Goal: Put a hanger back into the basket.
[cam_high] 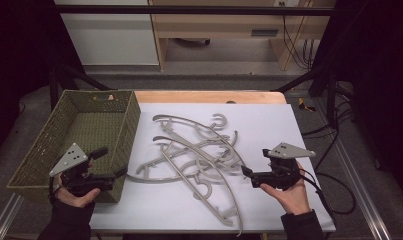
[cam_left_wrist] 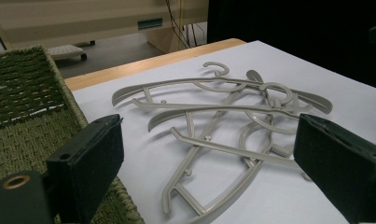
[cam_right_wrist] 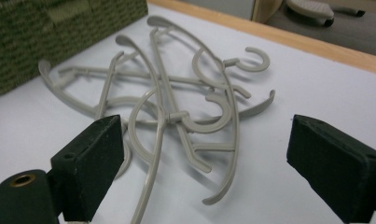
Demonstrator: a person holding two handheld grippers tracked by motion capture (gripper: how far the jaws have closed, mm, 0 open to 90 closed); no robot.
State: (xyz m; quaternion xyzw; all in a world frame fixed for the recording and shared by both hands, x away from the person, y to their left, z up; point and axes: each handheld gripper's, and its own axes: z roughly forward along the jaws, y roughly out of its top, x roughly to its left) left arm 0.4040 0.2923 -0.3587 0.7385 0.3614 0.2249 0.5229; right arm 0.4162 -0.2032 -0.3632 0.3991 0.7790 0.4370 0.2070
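Grey hangers (cam_high: 199, 155) lie tangled mid-table on the white sheet (cam_high: 269, 125), between your two grippers. Your left gripper (cam_high: 111, 165) hovers released over the near right corner of the green basket (cam_high: 44, 145), just left of the pile. Your right gripper (cam_high: 249, 172) hovers released at the pile's right edge, gripping nothing.
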